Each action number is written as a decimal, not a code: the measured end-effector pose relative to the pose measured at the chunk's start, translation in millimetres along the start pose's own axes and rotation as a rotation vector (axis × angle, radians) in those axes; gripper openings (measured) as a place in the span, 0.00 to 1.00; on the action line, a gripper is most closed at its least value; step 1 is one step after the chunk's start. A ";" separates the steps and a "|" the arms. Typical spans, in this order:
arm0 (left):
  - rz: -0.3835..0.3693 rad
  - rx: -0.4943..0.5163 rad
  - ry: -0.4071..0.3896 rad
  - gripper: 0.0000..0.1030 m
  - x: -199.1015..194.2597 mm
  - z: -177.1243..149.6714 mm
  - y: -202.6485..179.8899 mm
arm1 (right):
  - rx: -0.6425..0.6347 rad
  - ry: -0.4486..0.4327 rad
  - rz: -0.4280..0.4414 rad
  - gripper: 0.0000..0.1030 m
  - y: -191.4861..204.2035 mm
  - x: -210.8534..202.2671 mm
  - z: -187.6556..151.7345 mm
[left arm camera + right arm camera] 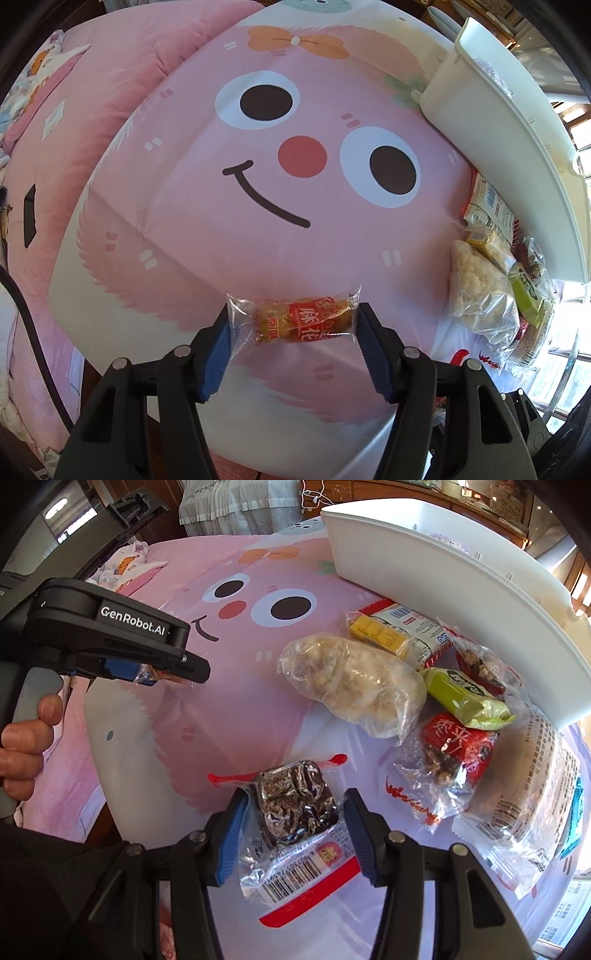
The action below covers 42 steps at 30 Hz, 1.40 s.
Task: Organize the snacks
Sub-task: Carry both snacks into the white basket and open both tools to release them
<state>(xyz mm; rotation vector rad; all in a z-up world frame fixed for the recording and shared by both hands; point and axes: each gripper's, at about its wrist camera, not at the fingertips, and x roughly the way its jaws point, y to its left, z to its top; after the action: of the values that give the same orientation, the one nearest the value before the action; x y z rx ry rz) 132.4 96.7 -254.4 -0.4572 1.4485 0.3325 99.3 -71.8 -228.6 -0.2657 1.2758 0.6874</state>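
Observation:
My left gripper [293, 323] is shut on a clear-wrapped orange twist snack [301, 320] by its two ends, held above the pink cartoon cloth [258, 184]. In the right wrist view that left gripper [173, 672] appears at the left, still holding the snack. My right gripper [293, 827] is open with its jaws on either side of a dark brown snack packet [295, 805] that lies on the cloth. A white storage bin [443, 572] stands at the far right; it also shows in the left wrist view [498, 147].
A pile of snacks lies beside the bin: a clear bag of pale puffs [354, 686], a yellow box [376, 633], a green bar [461, 696], a red nut packet [454, 753] and a large printed clear bag [528, 805]. The pile also shows in the left wrist view [487, 288].

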 end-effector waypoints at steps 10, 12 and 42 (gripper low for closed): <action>-0.099 0.074 -0.124 0.61 -59.3 15.3 -16.4 | 0.046 -0.060 0.064 0.51 -3.3 -40.7 6.9; -0.112 0.099 -0.151 0.61 -71.3 23.8 -16.7 | 0.058 -0.083 0.060 0.51 -4.1 -53.3 7.1; -0.263 0.558 -0.284 0.62 -174.1 131.0 -113.3 | 0.275 -0.423 -0.205 0.52 -50.9 -159.4 109.0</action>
<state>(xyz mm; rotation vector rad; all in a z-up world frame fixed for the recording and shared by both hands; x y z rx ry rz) 283.5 72.1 -62.4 -0.1330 1.1238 -0.2121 195.5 -103.5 -56.6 -0.0200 0.9072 0.3605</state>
